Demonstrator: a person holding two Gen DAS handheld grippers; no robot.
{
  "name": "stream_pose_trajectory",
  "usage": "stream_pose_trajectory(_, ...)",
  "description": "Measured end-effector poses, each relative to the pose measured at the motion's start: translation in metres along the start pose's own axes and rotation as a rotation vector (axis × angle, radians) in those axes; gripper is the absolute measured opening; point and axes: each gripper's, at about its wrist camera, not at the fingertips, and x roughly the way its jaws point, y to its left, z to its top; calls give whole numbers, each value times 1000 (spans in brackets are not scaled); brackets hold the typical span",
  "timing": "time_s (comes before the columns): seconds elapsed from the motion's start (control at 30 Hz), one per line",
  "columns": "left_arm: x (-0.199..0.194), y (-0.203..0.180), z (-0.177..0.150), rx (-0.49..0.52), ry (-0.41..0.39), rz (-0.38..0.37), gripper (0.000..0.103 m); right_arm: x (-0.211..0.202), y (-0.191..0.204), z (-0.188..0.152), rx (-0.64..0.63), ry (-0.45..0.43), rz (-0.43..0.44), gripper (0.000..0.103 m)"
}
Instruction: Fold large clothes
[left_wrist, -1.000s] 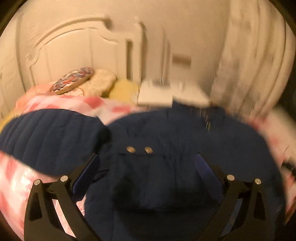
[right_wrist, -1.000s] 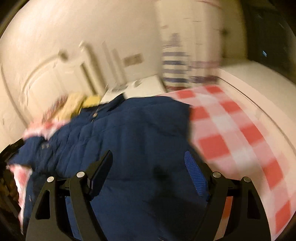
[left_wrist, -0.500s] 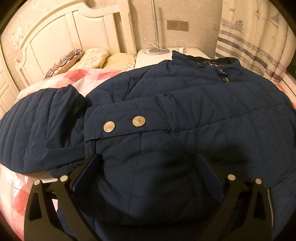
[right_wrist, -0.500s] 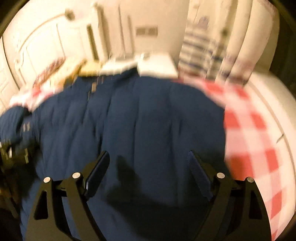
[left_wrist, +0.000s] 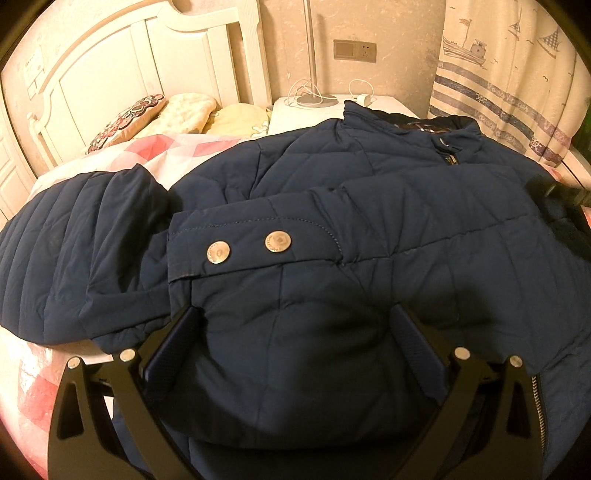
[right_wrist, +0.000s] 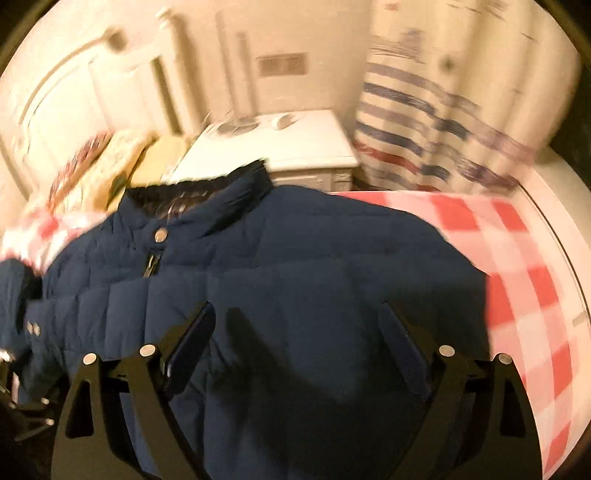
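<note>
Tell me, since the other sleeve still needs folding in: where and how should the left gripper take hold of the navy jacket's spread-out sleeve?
Probably at the sleeve end, out on the checked bedspread, coming from its outer edge. There the sleeve lies flat, clear of the jacket body, so one finger could slide under. The folded cuff with two snaps already lies across the front. The left gripper looks open.

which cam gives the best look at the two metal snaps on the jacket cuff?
Left wrist view: the two snaps sit sharp and near centre on the cuff. In the right wrist view they are tiny, blurred dots at the far left edge of the jacket.
</note>
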Motion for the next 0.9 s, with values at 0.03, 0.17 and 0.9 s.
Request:
stream_pose_trajectory(0.03, 0, 0, 0, 0, 0, 0, 101, 13, 6, 0, -35, 38, -3, 88)
stream_pose_trajectory(0.17, 0, 0, 0, -1, 0, -1, 101, 15, 8, -1, -11, 93, -42, 87)
stream_pose_trajectory(0.9, -83, 222, -55, -748, -250, -259, 100, -48, 68, -110, -146, -4, 78, 98)
